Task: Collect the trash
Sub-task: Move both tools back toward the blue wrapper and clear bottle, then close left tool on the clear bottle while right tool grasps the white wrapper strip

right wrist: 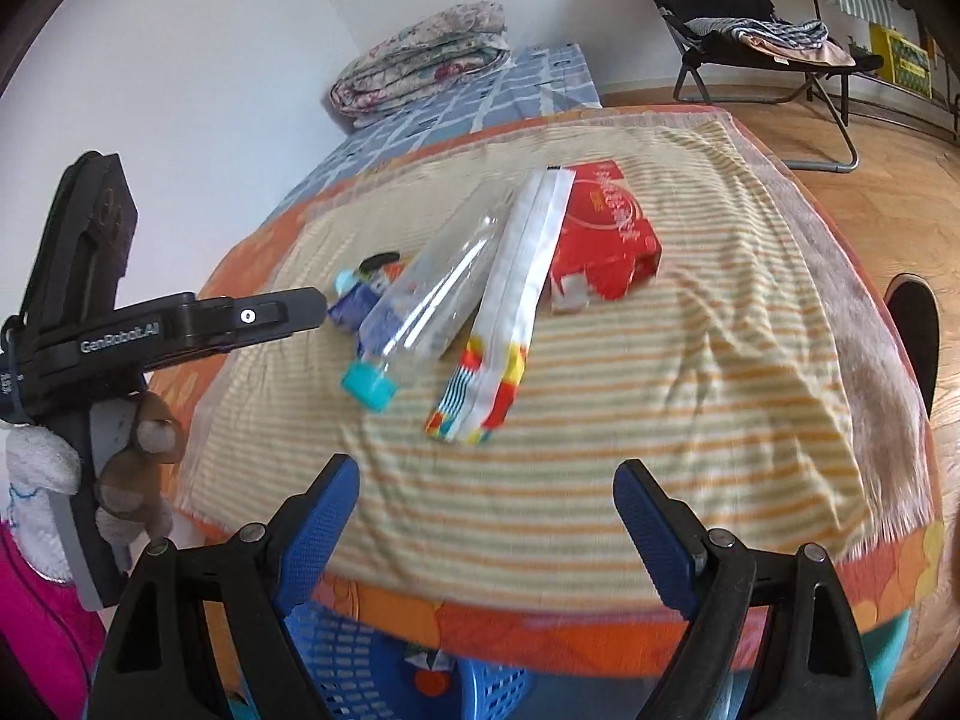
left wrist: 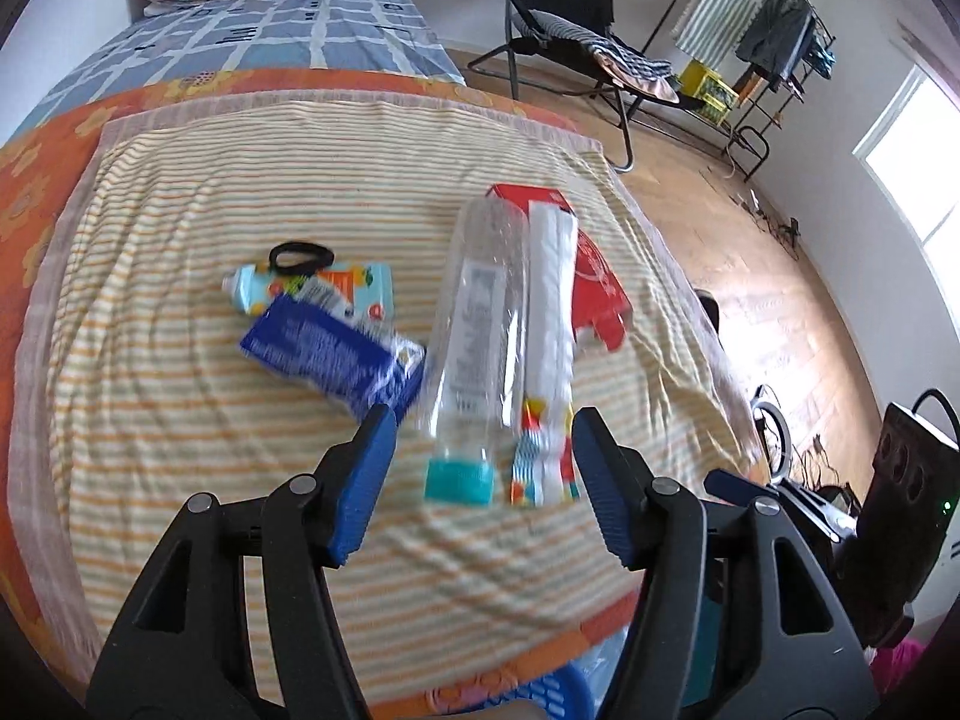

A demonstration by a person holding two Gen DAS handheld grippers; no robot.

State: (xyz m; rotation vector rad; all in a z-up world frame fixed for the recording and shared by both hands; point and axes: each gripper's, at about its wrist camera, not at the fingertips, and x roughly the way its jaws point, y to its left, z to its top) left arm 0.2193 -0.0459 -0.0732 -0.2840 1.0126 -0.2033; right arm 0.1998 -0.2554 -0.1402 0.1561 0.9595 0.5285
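Clear glossy plastic bottle (left wrist: 474,324) with smooth teal cap (left wrist: 459,480), shiny white plastic wrapper (left wrist: 549,330), red cardboard box (right wrist: 606,234), crinkly blue foil packet (left wrist: 330,354), soft striped cloth cover (right wrist: 660,396), far wooden floor (left wrist: 750,276), near blue plastic basket (right wrist: 360,660).

On the striped cloth lay 1 clear plastic bottle with a teal cap (left wrist: 474,330), 1 long white wrapper (left wrist: 547,354), 1 red cardboard box (left wrist: 591,276), 1 blue foil packet (left wrist: 327,354), 1 light-blue tube (left wrist: 312,291) and 1 black hair tie (left wrist: 300,256).

Both tilted downward — left gripper (left wrist: 483,432) and right gripper (right wrist: 486,495) with jaws apart, empty.
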